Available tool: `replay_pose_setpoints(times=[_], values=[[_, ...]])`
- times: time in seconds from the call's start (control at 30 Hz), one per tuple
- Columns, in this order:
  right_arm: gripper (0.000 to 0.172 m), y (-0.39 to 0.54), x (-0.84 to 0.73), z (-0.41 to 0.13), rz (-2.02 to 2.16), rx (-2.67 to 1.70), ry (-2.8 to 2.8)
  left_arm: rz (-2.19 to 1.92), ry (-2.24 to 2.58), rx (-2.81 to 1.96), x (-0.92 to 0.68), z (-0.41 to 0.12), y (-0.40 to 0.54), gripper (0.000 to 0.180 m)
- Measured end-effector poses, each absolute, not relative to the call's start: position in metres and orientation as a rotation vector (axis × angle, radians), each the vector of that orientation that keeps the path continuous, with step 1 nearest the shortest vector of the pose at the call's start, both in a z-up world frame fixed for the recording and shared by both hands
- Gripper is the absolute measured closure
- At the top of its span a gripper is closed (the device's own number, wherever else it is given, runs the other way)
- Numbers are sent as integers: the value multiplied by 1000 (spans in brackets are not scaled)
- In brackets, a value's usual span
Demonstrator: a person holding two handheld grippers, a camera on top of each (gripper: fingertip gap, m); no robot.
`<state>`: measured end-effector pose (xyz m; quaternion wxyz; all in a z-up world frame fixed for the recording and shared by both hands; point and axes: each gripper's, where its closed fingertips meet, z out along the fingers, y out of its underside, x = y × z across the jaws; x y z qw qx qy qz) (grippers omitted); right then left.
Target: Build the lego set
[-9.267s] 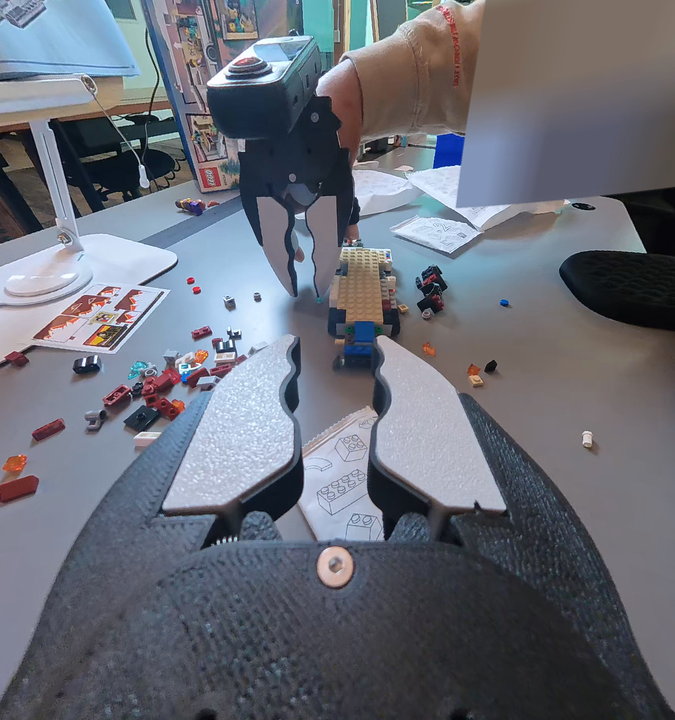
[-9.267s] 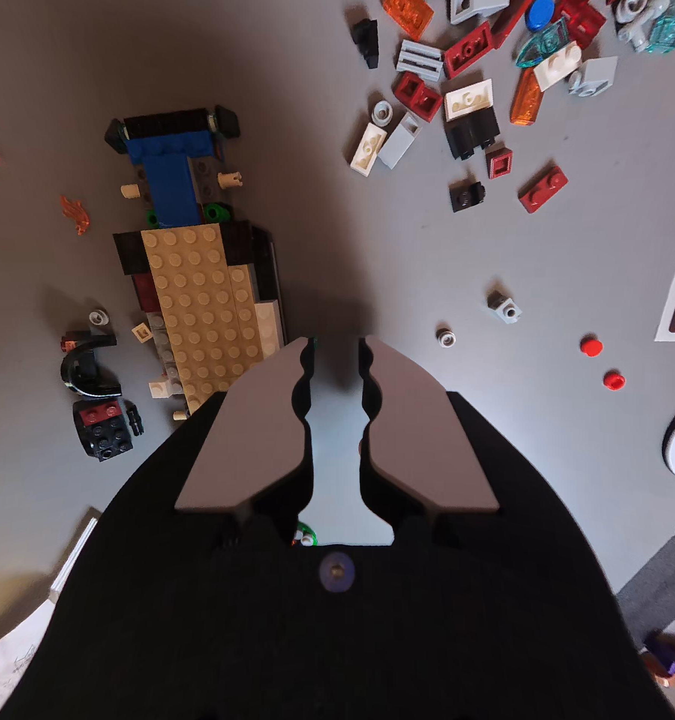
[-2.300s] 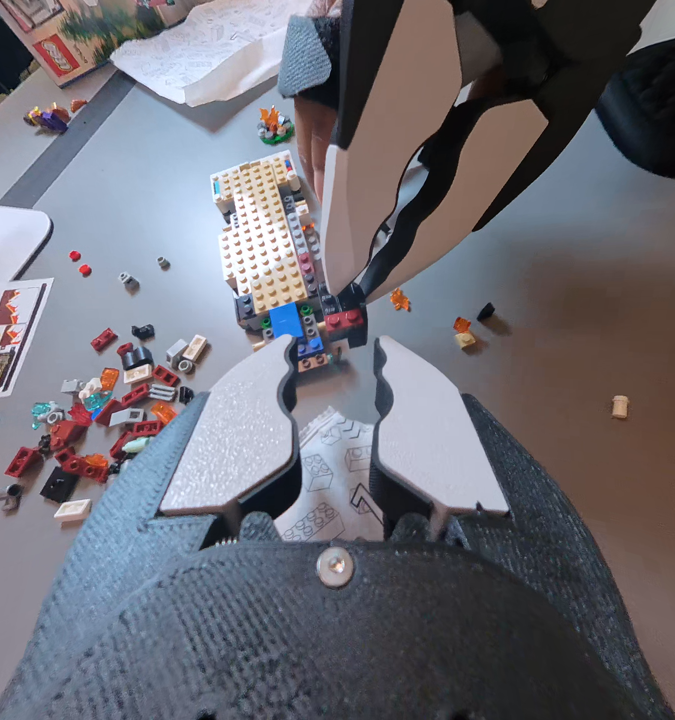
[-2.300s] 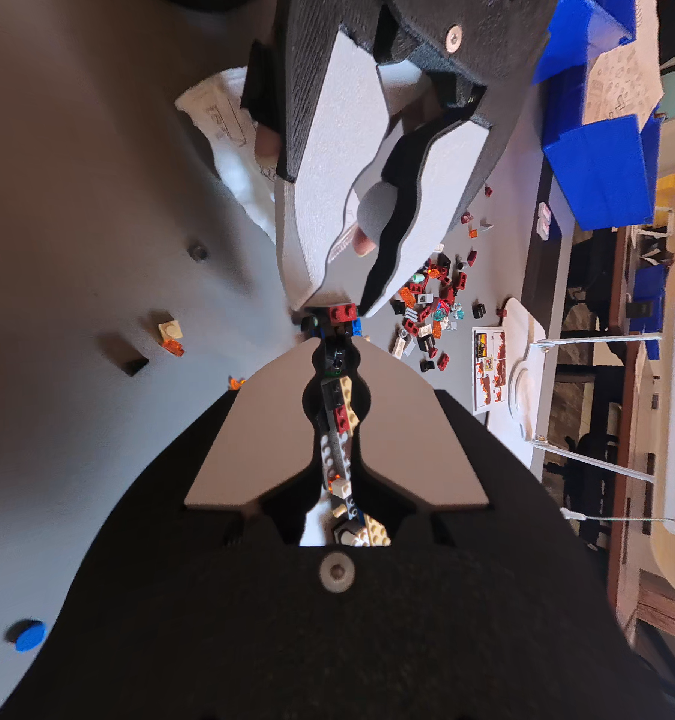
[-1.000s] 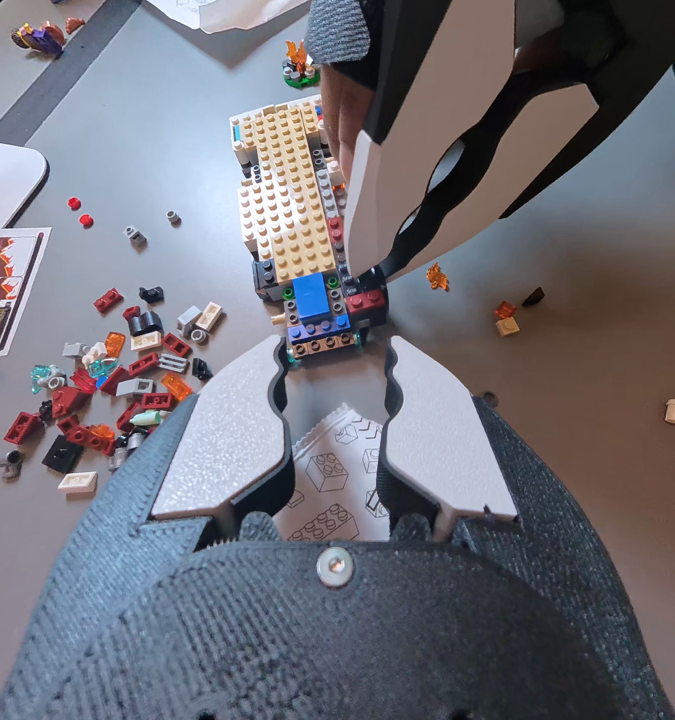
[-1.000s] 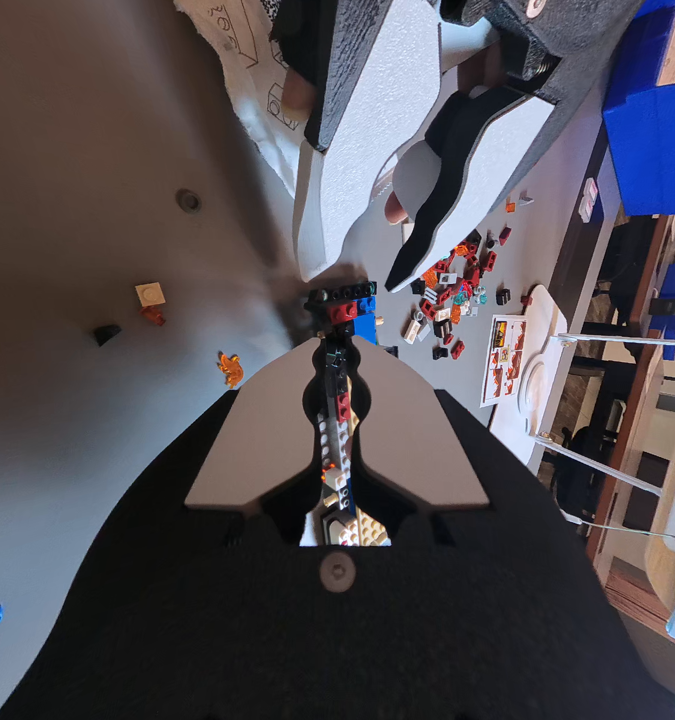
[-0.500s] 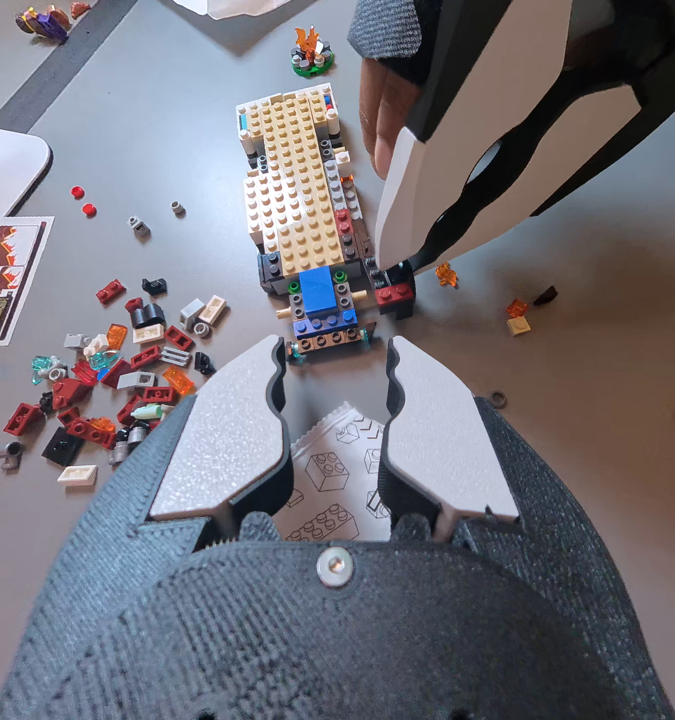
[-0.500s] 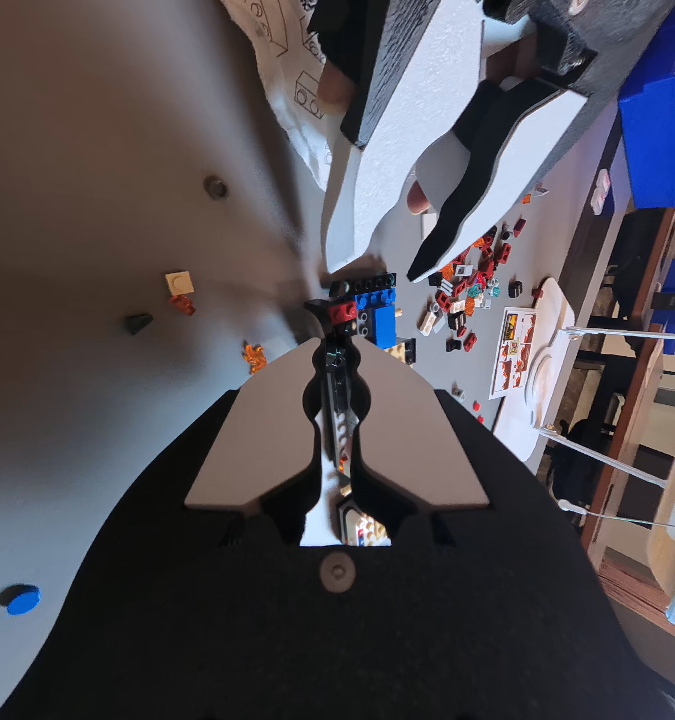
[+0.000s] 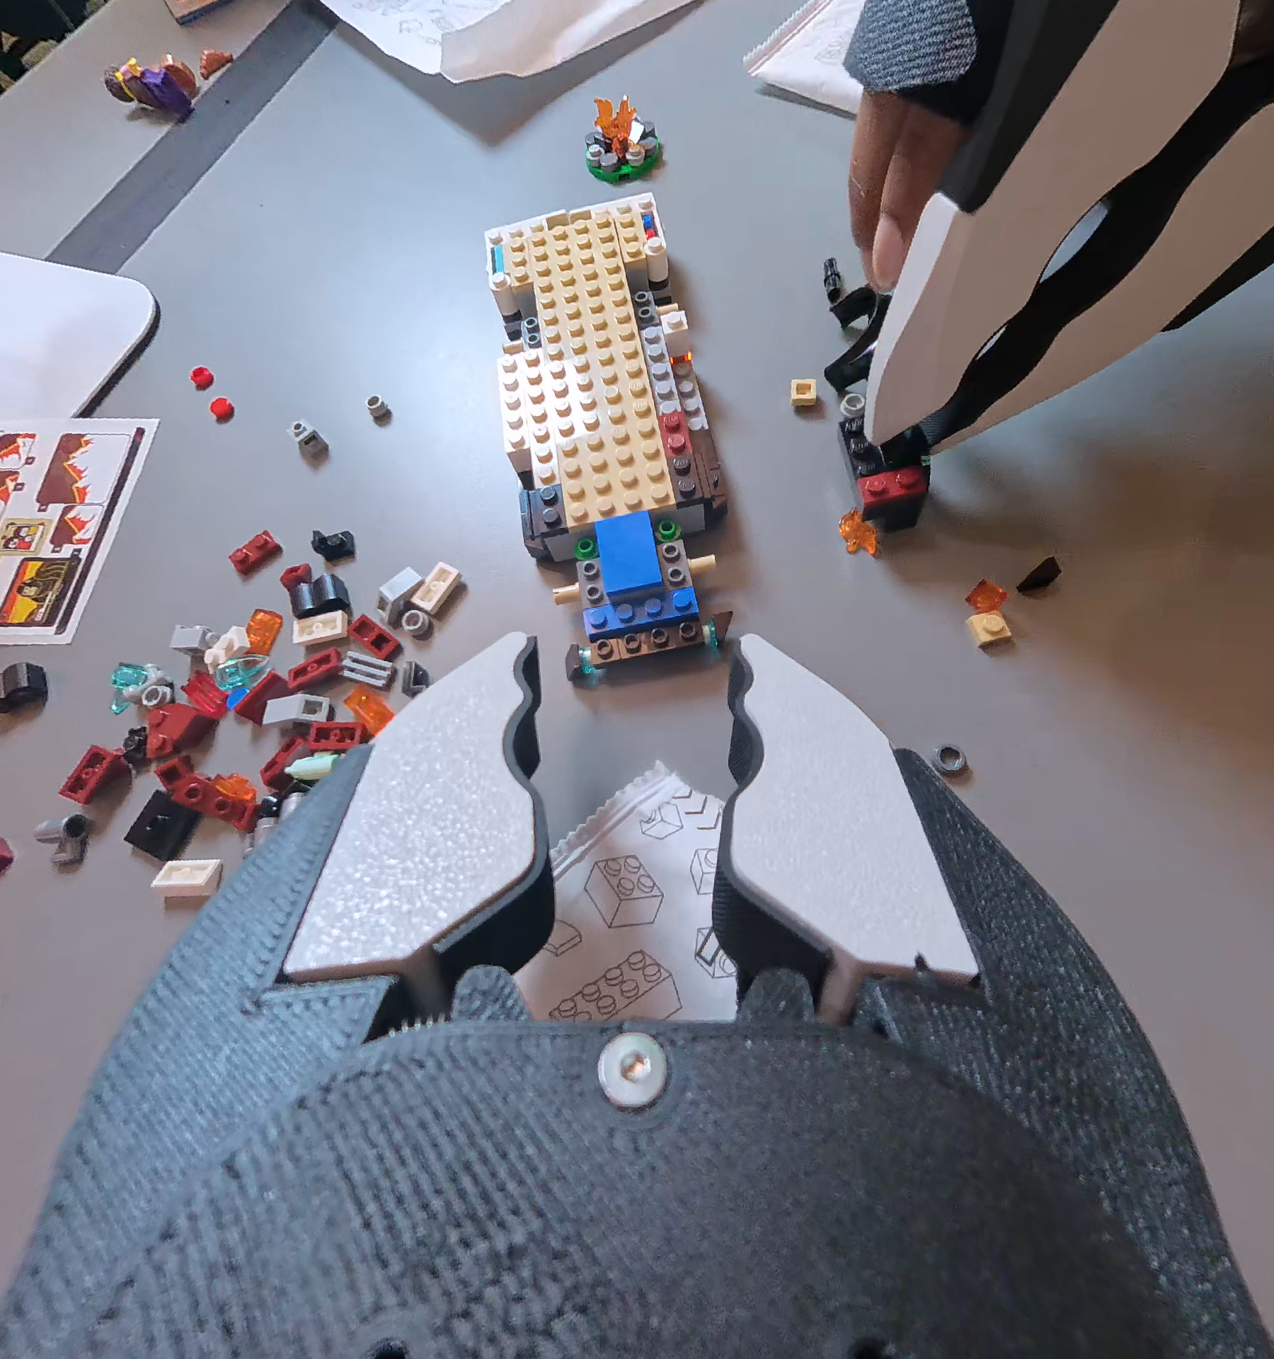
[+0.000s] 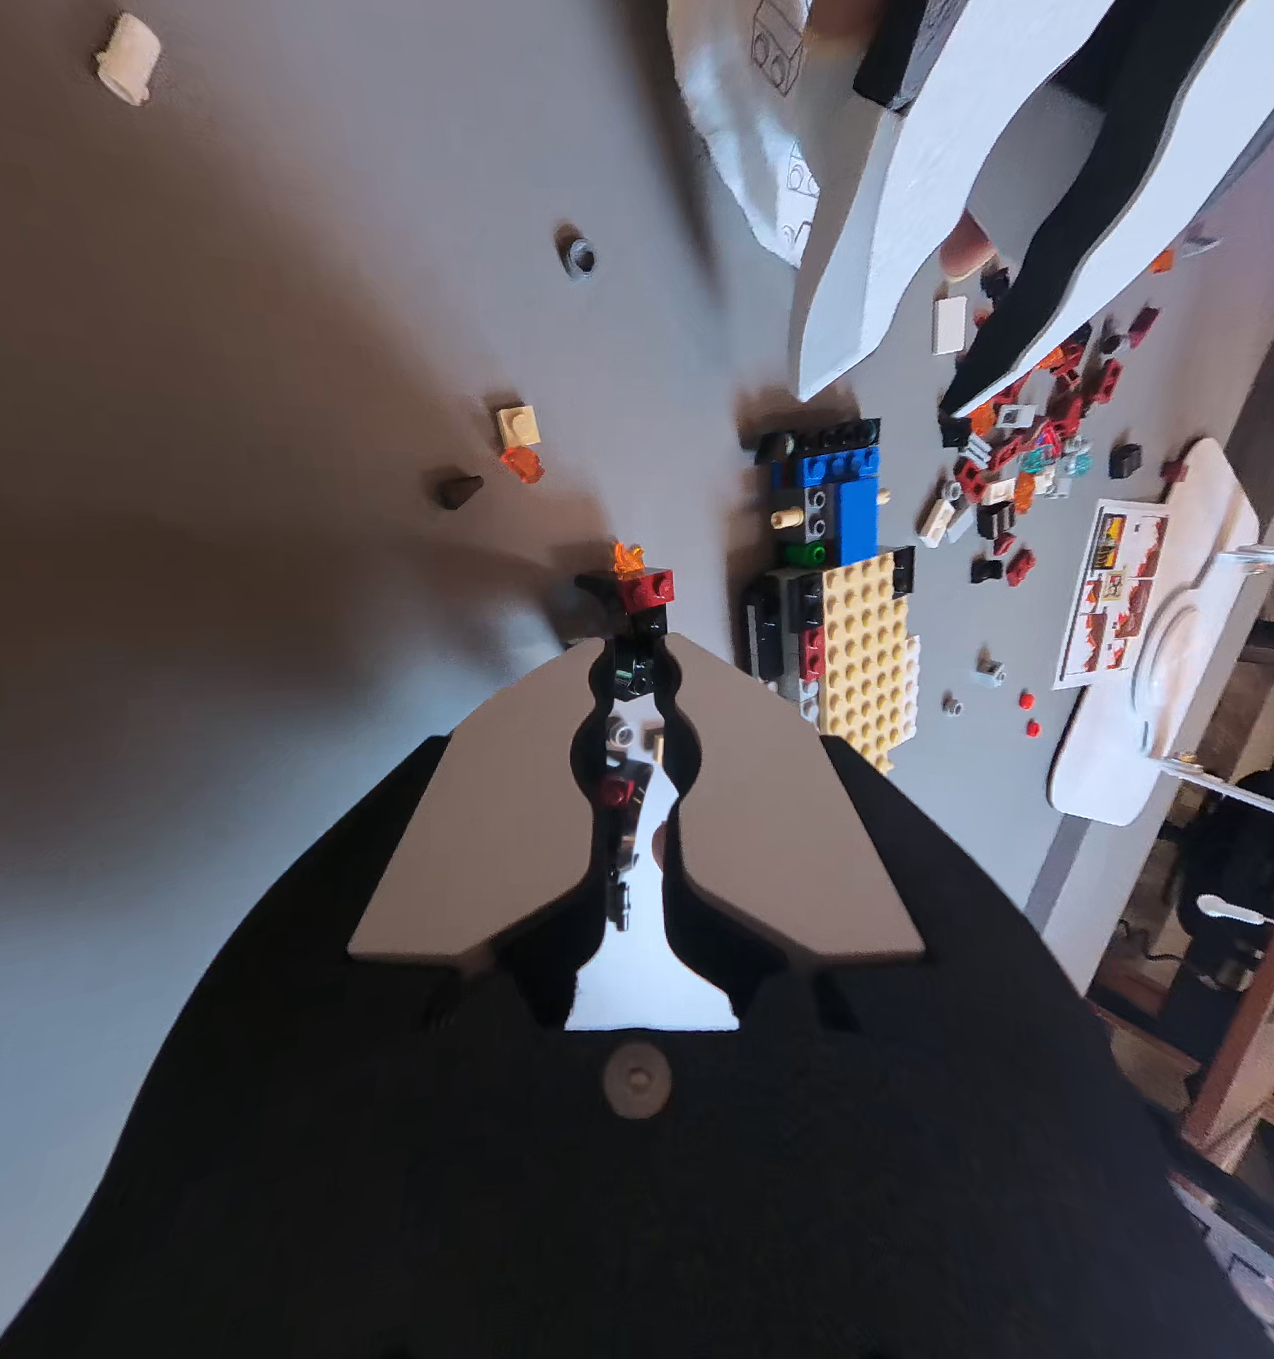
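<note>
Right gripper (image 10: 635, 647): fingers clamped on a small black-and-red brick assembly (image 9: 885, 482), well right of the tan-topped brick vehicle (image 9: 597, 412). Left gripper (image 9: 632, 654): fingers apart, empty, just short of the vehicle's blue nose, long axis running straight ahead on the table (image 9: 1060, 735).

Right gripper (image 10: 635, 647) carried black-red piece (image 9: 885, 482) off tan model (image 9: 597, 412).

No words or nos. are reading clearly anywhere. Sticker sheet (image 9: 31, 529) on the table's (image 9: 399, 220) left is showing flame & portrait pics only, any print too small. Clear bag (image 9: 634, 897) under the left gripper (image 9: 634, 651) is carrying brick line drawings, no legible txt. Paper sheets (image 9: 516, 29) at the far edge are showing faint drawings.
</note>
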<state>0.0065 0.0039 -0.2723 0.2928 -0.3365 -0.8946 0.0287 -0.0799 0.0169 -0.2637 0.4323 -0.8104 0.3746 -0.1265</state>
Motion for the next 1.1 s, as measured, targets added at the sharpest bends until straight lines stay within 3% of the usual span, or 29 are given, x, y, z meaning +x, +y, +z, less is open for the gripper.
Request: replay_pose_setpoints(times=[0.37,0.57,0.6,0.67,0.7,0.83,0.93,1.0,1.1], values=[[149,-1,19,-259,268,-1055,-2379,-311,906,-2007,-86,-259,19,132],[147,26,15,-215,519,-1209,-2036,-307,877,-1983,-91,-254,21,134],[149,36,15,-205,541,-1225,-1939,-310,867,-1973,-92,-251,21,137],[172,54,19,-192,570,-1243,-1802,-319,844,-1953,-93,-247,23,144],[172,60,22,-190,580,-1265,-1762,-321,838,-1944,-93,-244,23,149],[172,60,39,-209,570,-1337,-1827,-261,846,-1922,-102,-238,23,162],[146,43,48,-239,568,-1408,-1995,-252,852,-1967,-117,-235,19,160],[140,37,48,-254,536,-1410,-2074,-251,815,-1987,-130,-230,17,155],[149,38,44,-271,459,-1396,-2159,-272,754,-2030,-148,-227,11,147]])
